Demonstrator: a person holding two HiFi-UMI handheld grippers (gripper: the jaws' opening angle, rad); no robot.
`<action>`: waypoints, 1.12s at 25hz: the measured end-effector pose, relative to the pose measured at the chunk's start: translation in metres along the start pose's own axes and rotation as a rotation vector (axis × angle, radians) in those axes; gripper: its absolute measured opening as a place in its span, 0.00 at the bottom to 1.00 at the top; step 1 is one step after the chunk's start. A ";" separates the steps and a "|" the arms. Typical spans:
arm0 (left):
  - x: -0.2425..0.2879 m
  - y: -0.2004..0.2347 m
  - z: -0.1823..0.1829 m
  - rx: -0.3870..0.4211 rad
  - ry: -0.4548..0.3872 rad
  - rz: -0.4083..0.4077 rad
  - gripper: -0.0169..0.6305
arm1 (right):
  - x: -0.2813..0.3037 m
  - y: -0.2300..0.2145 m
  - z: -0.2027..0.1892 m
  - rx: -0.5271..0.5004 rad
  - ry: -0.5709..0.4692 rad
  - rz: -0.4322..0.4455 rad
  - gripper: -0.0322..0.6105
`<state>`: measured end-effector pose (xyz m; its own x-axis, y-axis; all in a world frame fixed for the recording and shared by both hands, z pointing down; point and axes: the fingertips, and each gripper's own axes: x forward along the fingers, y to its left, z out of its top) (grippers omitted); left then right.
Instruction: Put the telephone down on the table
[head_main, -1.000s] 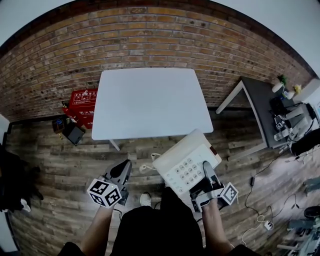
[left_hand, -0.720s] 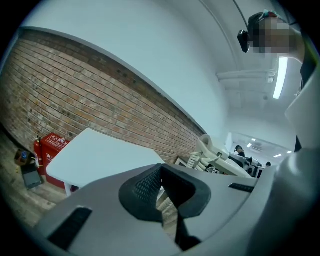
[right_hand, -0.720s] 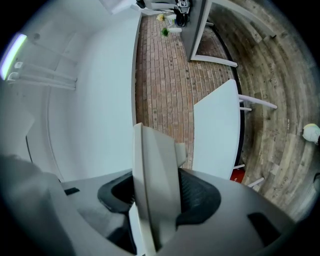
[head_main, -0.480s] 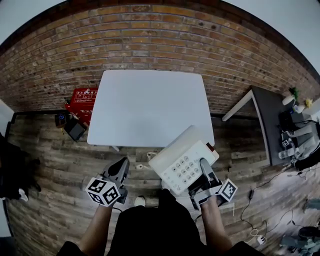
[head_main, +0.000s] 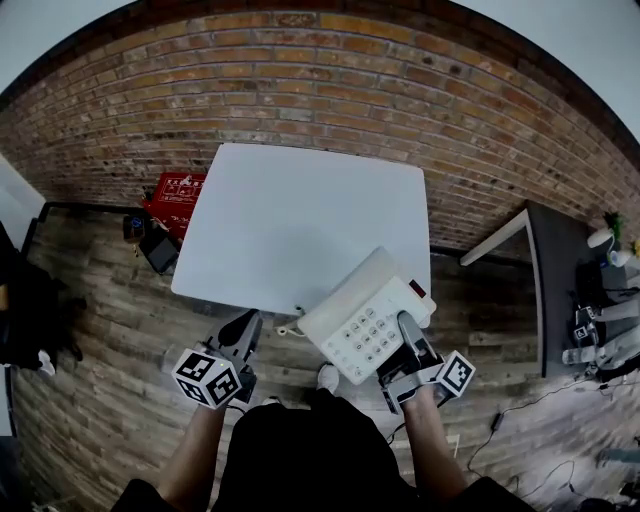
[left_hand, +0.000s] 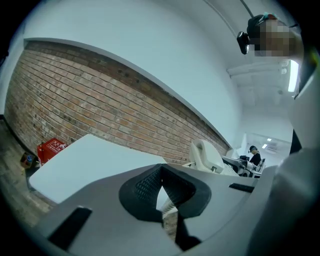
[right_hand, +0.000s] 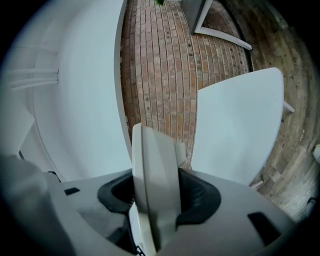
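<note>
One telephone (head_main: 392, 300), keypad (head_main: 372, 335) up, handset (head_main: 345, 290) toward table (head_main: 300, 210), clamped in right claw (head_main: 408, 335); left claw (head_main: 245, 326) closed.

Clad in loose black clothing (head_main: 300, 450) over torso and legs, plus a white shoe (head_main: 325, 376). Equipped with a matte grey plastic left gripper (head_main: 248, 322) and matching right gripper (head_main: 408, 325), shells cut with dark rectangular slots (left_hand: 70, 227), lined with black cross-hatched rubber pads (left_hand: 145, 187), each bearing a white cube printed with black square markers (head_main: 208, 378).

Telephone (head_main: 362, 320) at the near right corner of the table (head_main: 290, 215), brick wall (head_main: 300, 85) behind it.
</note>
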<state>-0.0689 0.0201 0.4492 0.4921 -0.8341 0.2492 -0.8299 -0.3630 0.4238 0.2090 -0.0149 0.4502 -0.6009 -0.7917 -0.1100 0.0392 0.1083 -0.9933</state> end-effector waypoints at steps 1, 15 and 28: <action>0.004 -0.001 0.000 0.001 0.000 0.013 0.04 | 0.005 -0.003 0.005 0.001 0.015 -0.003 0.40; 0.047 0.007 0.006 -0.028 -0.031 0.151 0.04 | 0.060 -0.037 0.052 0.020 0.176 -0.034 0.40; 0.070 0.045 0.010 -0.061 0.019 0.151 0.04 | 0.113 -0.062 0.048 0.029 0.210 -0.041 0.40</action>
<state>-0.0747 -0.0591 0.4773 0.3684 -0.8692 0.3297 -0.8776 -0.2081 0.4320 0.1775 -0.1398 0.4981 -0.7555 -0.6522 -0.0625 0.0318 0.0587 -0.9978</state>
